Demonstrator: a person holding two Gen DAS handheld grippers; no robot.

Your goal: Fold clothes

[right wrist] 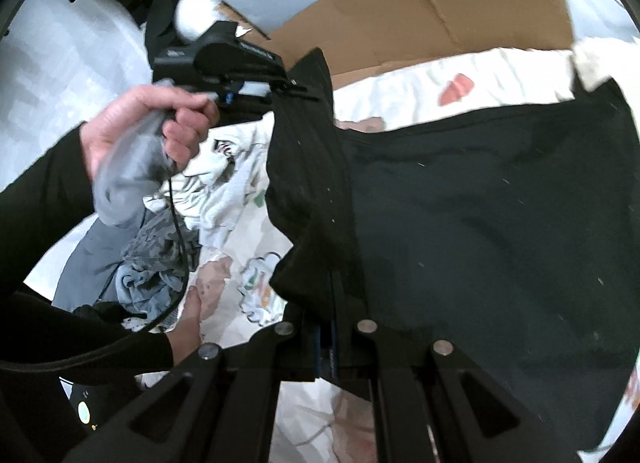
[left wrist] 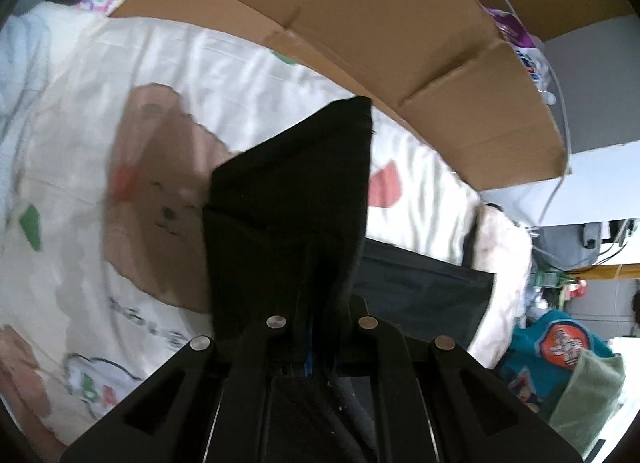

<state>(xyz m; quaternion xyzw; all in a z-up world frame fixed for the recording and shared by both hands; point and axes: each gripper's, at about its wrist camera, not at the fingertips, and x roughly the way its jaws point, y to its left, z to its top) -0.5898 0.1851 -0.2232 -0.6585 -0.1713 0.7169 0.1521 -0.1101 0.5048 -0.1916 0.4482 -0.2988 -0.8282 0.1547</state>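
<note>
**Carrying the fold over evenly**

From the left: my left gripper [left wrist: 316, 327] is clenched on an edge of the black garment [left wrist: 296, 199], the cloth standing up towards twelve o'clock over the bear-print sheet [left wrist: 120, 135]. My right gripper [right wrist: 326, 337] is likewise clamped on the same garment's edge, and the rest spreads flat on the bed towards three o'clock. I judge the fold goes best with both edges kept level and taut, then laid squarely onto the flat part, clear of the cardboard [left wrist: 360, 23] at twelve.
</note>
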